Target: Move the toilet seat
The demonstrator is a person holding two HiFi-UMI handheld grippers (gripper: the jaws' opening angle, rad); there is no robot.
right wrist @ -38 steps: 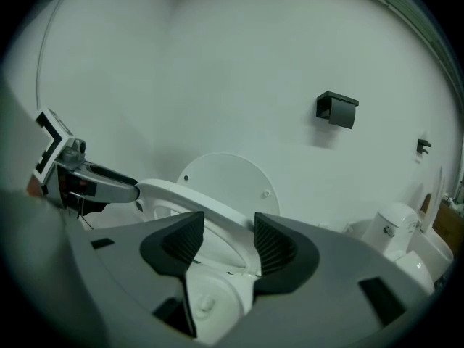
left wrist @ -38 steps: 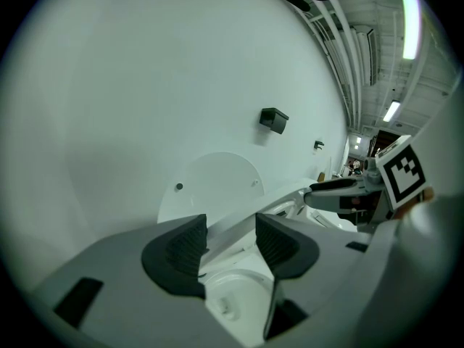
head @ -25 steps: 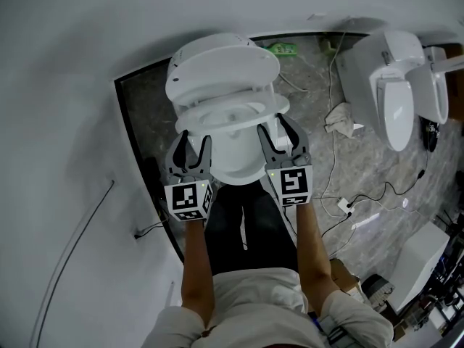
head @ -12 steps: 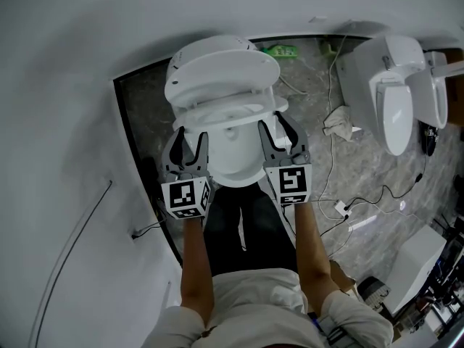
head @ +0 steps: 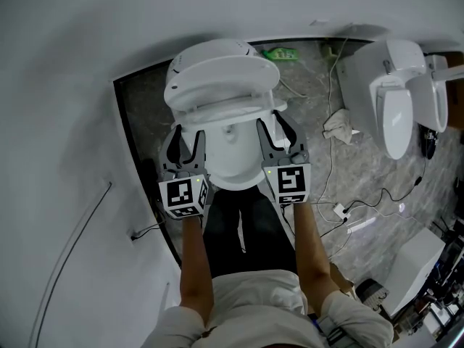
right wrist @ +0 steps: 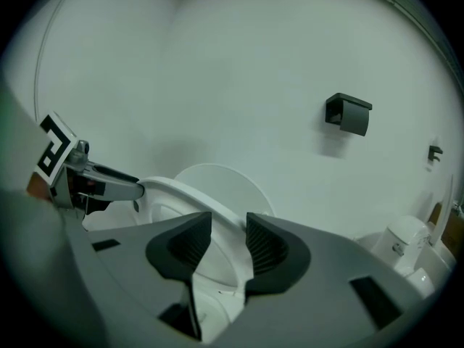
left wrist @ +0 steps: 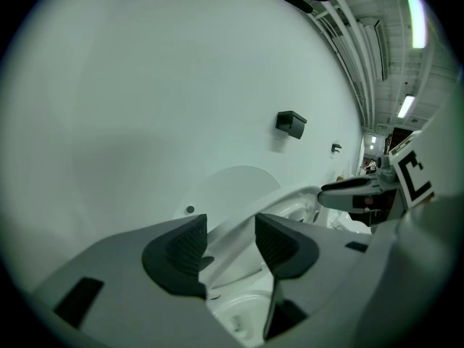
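Observation:
A white toilet stands against the wall with its lid (head: 217, 75) up. The seat (head: 230, 109) is tilted up off the bowl (head: 232, 162), close under the lid. My left gripper (head: 181, 138) holds the seat's left rim, and my right gripper (head: 275, 130) holds its right rim. In the left gripper view the seat edge (left wrist: 290, 201) runs between the pads of my left gripper (left wrist: 230, 241). In the right gripper view my right gripper (right wrist: 228, 241) has its pads pressed on the thin seat rim (right wrist: 185, 194), with the lid (right wrist: 225, 183) behind.
The white wall is close on the left and behind the toilet. A black holder (right wrist: 348, 113) is fixed on it. A second toilet (head: 391, 93) stands at the right. A crumpled rag (head: 339, 125) and cables (head: 348, 209) lie on the grey floor.
The seat has swung up closer to the lid, covering more of the bowl opening. Both grippers have moved up with it, and the right jaws have narrowed onto the rim.

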